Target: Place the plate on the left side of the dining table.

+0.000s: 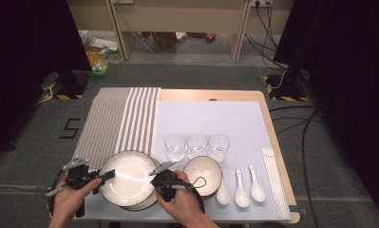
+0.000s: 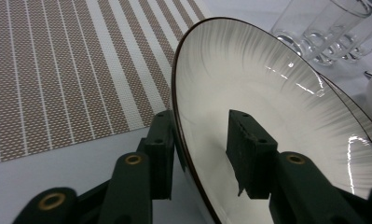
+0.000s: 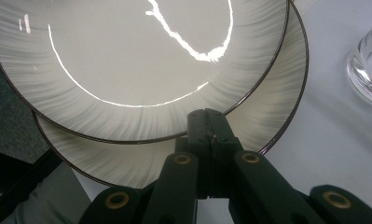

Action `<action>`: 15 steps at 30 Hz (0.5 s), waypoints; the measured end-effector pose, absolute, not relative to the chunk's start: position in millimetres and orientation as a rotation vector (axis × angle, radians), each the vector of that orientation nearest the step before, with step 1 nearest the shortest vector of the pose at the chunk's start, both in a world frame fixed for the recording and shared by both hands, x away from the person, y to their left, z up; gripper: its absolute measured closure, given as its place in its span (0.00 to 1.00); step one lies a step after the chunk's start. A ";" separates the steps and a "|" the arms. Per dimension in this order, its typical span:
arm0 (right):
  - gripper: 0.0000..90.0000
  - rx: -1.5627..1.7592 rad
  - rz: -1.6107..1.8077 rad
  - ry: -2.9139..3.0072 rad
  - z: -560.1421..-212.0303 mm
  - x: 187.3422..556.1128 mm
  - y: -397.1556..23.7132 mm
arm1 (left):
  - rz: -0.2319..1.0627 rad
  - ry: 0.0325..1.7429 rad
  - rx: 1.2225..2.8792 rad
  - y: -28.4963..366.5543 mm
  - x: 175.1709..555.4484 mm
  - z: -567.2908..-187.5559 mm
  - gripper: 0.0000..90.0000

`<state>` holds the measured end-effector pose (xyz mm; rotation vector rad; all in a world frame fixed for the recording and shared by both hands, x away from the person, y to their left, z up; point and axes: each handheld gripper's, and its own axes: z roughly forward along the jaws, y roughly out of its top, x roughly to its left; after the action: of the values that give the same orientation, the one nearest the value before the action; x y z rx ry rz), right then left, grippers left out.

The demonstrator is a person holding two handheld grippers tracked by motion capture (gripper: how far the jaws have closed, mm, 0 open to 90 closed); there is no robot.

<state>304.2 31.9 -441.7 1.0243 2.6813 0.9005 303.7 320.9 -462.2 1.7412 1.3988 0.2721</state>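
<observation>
One plate (image 2: 267, 93) rim between left gripper (image 2: 202, 154) jaws

High view overlooks the table (image 1: 211, 95); gripper views closely share the plate (image 2: 267, 102).

**Wooden table, laid for setting**

The wooden table (image 1: 211, 94) carries a pale sheet (image 1: 211, 121) and overlapping striped placemats (image 1: 118, 118) (fanned at left); on the sheet stand stacked plates (image 1: 130, 178), three glasses (image 1: 197, 146), a bowl (image 1: 202, 171), three spoons (image 1: 240, 189), chopsticks (image 1: 275, 180)
</observation>
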 end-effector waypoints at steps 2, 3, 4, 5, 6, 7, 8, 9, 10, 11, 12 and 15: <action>1.00 1.024 0.899 2.680 -441.9 304.2 32.0 | 0.265 1.404 1.732 321.6 303.5 -461.4 0.72; 1.00 1.026 0.897 2.678 -442.3 304.5 32.1 | 0.273 1.404 1.718 322.3 303.5 -460.7 0.74; 1.00 1.034 0.902 2.676 -442.9 304.8 32.7 | 0.272 1.410 1.702 323.0 302.9 -459.1 0.76; 1.00 1.038 0.896 2.677 -444.3 305.4 33.9 | 0.275 1.401 1.693 324.9 301.9 -455.5 0.79; 1.00 1.038 0.896 2.677 -444.3 305.4 33.9 | 0.275 1.401 1.693 324.9 301.9 -455.5 0.81; 1.00 1.037 0.890 2.678 -444.9 305.2 34.7 | 0.281 1.400 1.679 324.7 301.3 -453.3 0.81; 1.00 1.032 0.881 2.671 -445.8 304.4 36.4 | 0.283 1.404 1.670 324.9 300.6 -450.9 0.82; 1.00 1.012 0.869 2.667 -446.5 304.1 37.4 | 0.281 1.404 1.662 324.9 300.4 -449.9 0.83; 1.00 1.009 0.865 2.664 -447.1 304.1 38.3 | 0.287 1.405 1.654 324.6 300.1 -448.5 0.84; 1.00 1.013 0.866 2.664 -447.5 304.8 38.9 | 0.290 1.408 1.649 324.1 299.5 -446.7 0.85; 0.98 1.011 0.863 2.660 -447.8 305.8 38.9 | 0.291 1.398 1.630 323.8 299.4 -445.6 0.87; 0.97 1.014 0.868 2.663 -448.4 307.0 39.1 | 0.303 1.372 1.611 321.0 300.5 -442.4 0.90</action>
<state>307.0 39.1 -448.4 1.0145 2.6631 0.8676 300.5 321.0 -442.4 1.6106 1.3720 0.3029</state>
